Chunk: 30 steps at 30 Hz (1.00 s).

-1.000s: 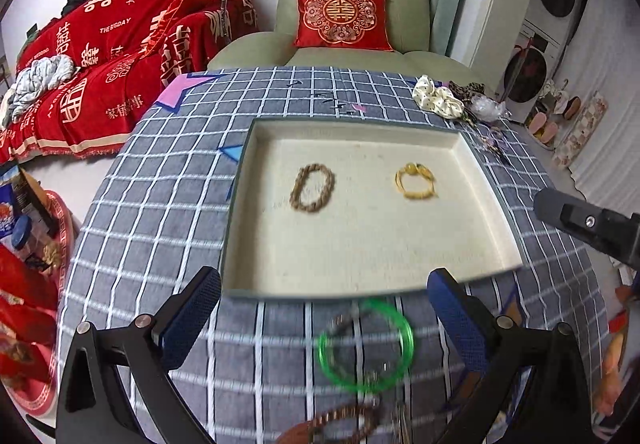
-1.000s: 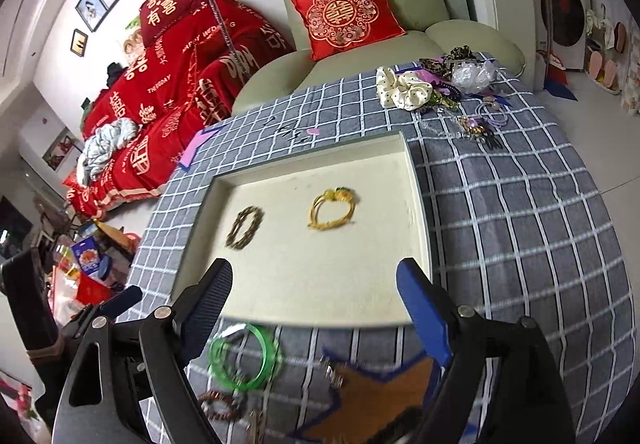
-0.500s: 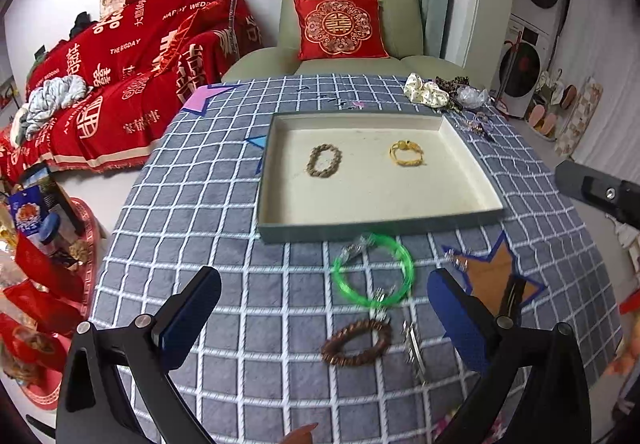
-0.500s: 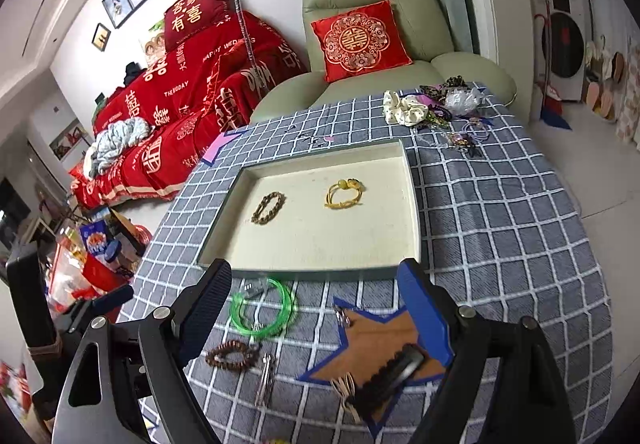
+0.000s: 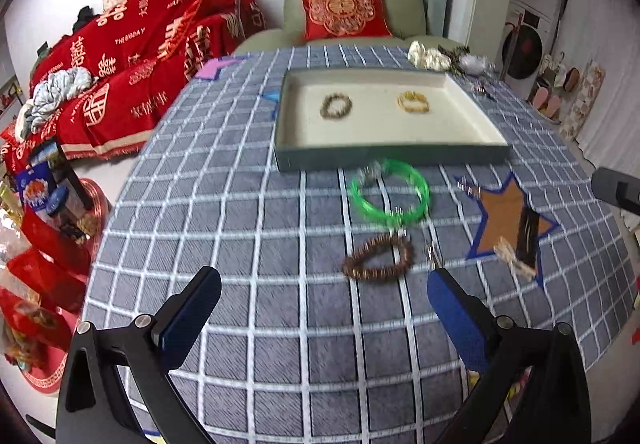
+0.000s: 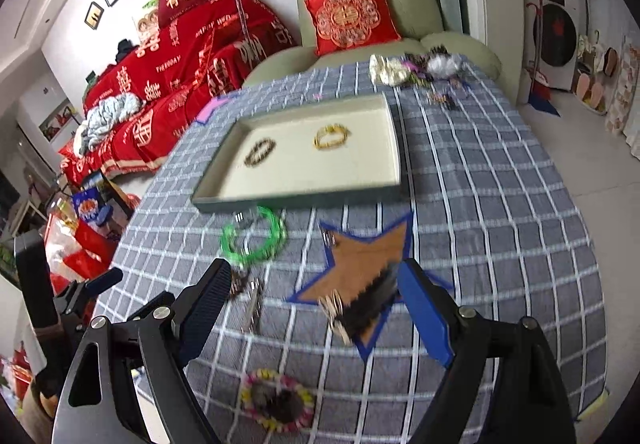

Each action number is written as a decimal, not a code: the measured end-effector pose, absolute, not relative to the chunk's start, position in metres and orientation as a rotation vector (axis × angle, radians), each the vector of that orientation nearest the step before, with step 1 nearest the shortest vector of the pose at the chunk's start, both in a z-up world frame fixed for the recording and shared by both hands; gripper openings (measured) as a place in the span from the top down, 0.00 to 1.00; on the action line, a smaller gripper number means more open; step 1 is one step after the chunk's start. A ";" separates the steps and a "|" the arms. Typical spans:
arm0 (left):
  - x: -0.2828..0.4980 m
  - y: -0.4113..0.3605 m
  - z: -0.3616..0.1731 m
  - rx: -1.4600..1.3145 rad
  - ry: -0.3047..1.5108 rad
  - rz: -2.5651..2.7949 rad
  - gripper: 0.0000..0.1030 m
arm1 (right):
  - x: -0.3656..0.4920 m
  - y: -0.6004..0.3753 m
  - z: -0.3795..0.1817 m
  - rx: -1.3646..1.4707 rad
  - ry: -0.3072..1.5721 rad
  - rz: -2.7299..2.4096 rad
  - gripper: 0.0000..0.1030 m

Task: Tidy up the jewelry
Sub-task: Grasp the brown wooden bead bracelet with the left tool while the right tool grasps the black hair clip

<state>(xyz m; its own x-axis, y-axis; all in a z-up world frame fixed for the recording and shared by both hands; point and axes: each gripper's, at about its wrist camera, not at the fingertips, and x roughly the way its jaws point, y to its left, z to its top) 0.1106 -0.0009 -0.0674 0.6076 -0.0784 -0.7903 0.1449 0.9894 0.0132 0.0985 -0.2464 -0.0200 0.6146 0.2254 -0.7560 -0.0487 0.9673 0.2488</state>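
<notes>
A shallow cream-lined tray (image 5: 392,158) (image 6: 296,200) lies on the checked cloth and holds a dark bead bracelet (image 5: 336,106) (image 6: 260,152) and a gold bracelet (image 5: 413,102) (image 6: 330,136). In front of it lie a green bangle (image 5: 390,192) (image 6: 254,238), a brown bead bracelet (image 5: 379,258) and a black hair clip (image 5: 526,236) (image 6: 368,304) on an orange star patch (image 6: 360,260). My left gripper (image 5: 320,308) hangs open and empty, short of the brown bracelet. My right gripper (image 6: 316,304) is open above the black clip, its pads clear of it.
A colourful beaded ring (image 6: 278,400) lies near the table's front edge. A silver clip (image 6: 254,304) sits beside the brown bracelet. Scrunchies and small trinkets (image 6: 400,70) are piled at the far right corner. A red-covered sofa (image 5: 140,56) and a green armchair (image 5: 352,4) stand beyond the table.
Both grippers have drawn back from the tray toward the table's near edge. The brown bracelet, star patch, black clip and colourful ring have come into view. Both stay open.
</notes>
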 end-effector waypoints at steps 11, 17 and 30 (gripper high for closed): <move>0.113 -0.007 -0.094 0.120 0.929 -0.153 0.00 | 0.077 -0.263 -0.072 0.221 1.029 0.038 0.15; 0.124 -0.006 -0.099 0.126 0.930 -0.200 0.00 | 0.083 -0.274 -0.091 0.284 1.073 -0.026 0.15; 0.150 -0.019 -0.108 0.185 0.924 -0.308 0.03 | 0.130 -0.266 -0.113 0.317 1.096 -0.168 0.16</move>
<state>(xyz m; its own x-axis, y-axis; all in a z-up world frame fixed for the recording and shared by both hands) 0.1504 -0.0193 -0.1078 0.5632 -0.1818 -0.8061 0.3389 0.9405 0.0247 0.1298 -0.2660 -0.1130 0.4502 0.0220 -0.8927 0.2889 0.9423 0.1689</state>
